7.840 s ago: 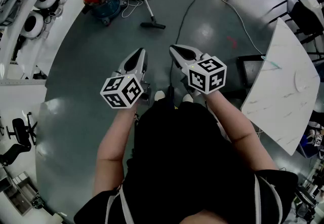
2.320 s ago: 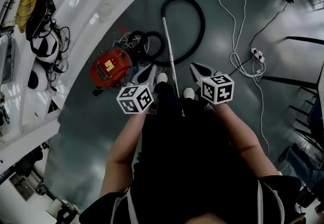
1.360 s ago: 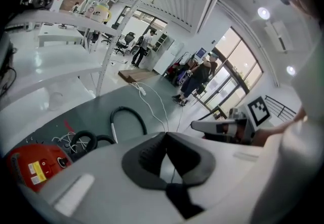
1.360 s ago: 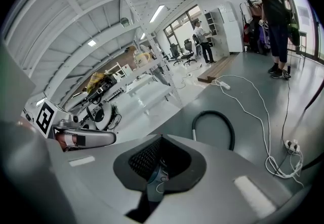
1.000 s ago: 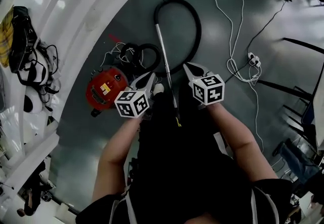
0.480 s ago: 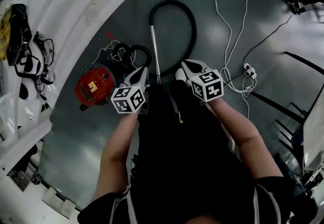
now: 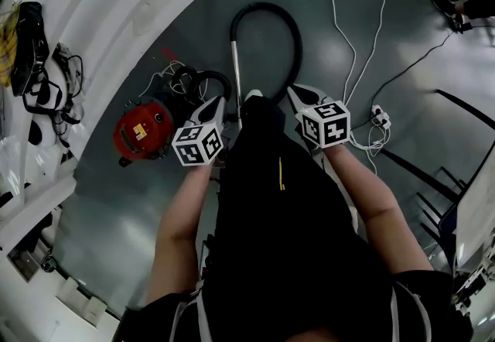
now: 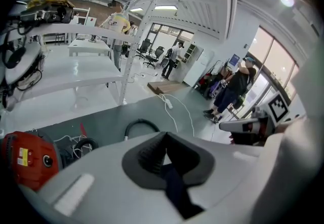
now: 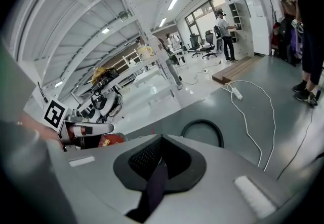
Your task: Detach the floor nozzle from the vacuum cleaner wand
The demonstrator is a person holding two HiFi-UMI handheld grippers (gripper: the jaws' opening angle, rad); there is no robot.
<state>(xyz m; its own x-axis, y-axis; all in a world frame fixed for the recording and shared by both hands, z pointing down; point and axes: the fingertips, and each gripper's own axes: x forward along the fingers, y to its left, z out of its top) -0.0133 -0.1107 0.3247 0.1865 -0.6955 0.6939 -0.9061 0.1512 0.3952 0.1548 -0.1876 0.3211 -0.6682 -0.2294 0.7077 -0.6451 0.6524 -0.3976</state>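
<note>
Wand (image 7: 235, 73) looks stiff, slick metal; we would clamp near its nozzle end (hidden); left gripper (image 7: 212, 103) and right gripper (image 7: 295, 90) closed, empty.

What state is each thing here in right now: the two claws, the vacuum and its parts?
left claw: shut, holding nothing
right claw: shut, holding nothing
wand: untouched by either claw, joined to the hose
hose: curled in a loop on the floor
red vacuum cleaner: sitting on the floor
floor nozzle: out of sight, cannot tell
</note>
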